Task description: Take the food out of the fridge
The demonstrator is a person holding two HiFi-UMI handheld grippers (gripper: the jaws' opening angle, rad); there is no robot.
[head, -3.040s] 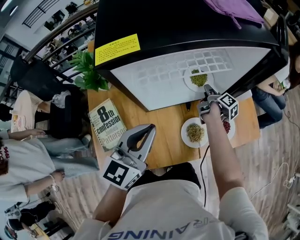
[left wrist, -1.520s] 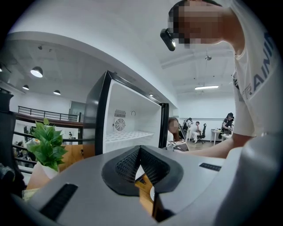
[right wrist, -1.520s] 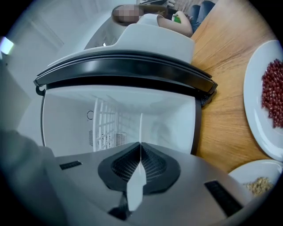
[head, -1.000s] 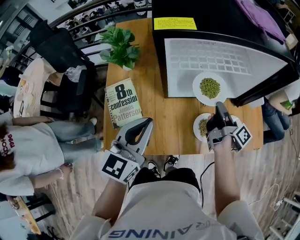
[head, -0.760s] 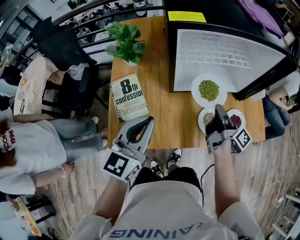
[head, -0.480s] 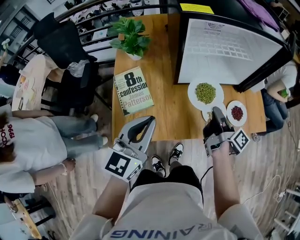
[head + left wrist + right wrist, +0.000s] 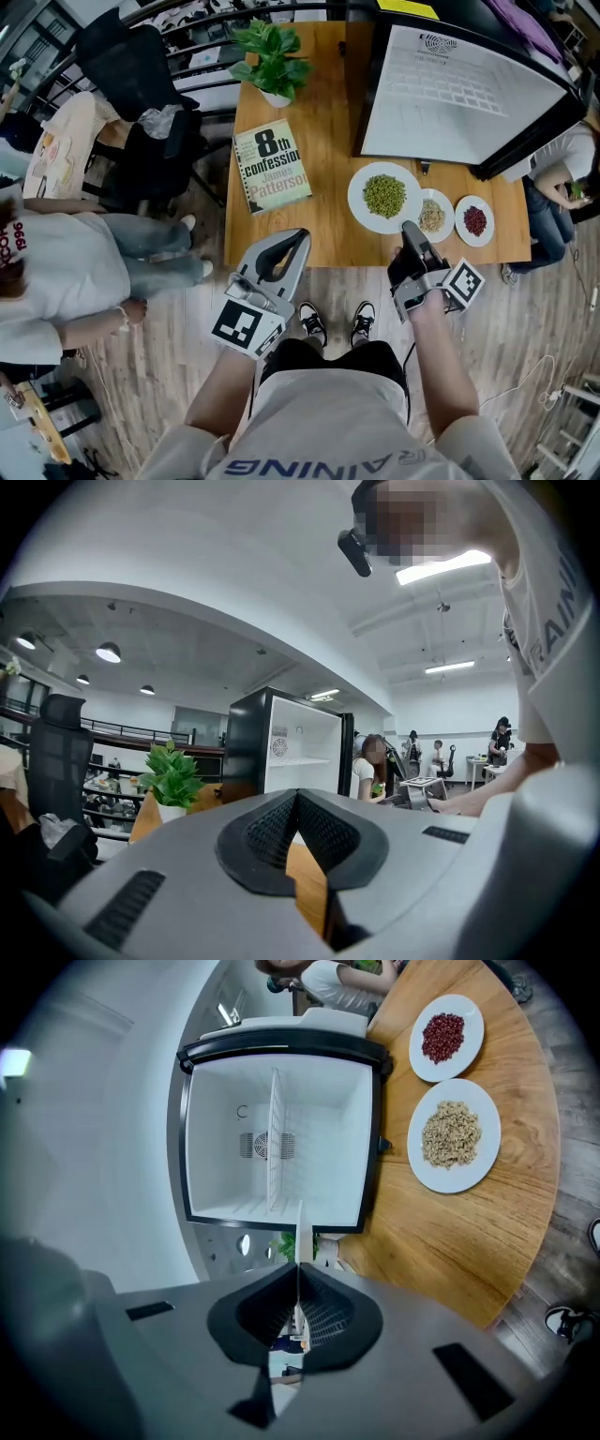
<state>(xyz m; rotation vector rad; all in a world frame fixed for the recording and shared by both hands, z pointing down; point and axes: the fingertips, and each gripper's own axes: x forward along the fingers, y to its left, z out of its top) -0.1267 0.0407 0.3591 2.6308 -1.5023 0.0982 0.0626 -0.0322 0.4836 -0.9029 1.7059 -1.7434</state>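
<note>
1. Head view: the right gripper (image 7: 409,228) is clenched on the near rim of the large round white plate of green beans (image 7: 358,202), which lies straight ahead of its tips over the light wooden table (image 7: 309,216). Beyond the plate stands the open black fridge with a white interior (image 7: 450,94). Just to the gripper's front right sit the small white plate of beige grains (image 7: 446,225) and the small white plate of dark red beans (image 7: 474,238). Whether the big plate rests on the wood cannot be told. The left gripper (image 7: 295,239) hangs well apart to the left, at the table's near edge.

2. Left gripper view: the left gripper (image 7: 296,799) has its jaws pressed together on nothing. Only table wood shows past them, with the fridge (image 7: 281,752) far ahead.

3. Right gripper view: the plate's thin white edge (image 7: 298,1227) runs between the closed jaws, and the fridge (image 7: 216,1138) ahead shows bare shelves.
   - Doing the step well probably means keeping the wrist level so the beans stay put.
   - The plate should be lowered until it sits flat, clear of the grains plate (image 7: 469,1180).
   - Only then should the gripper release and draw straight back.
   - A pinch on so thin a rim may let the plate droop, so slowness helps.
</note>
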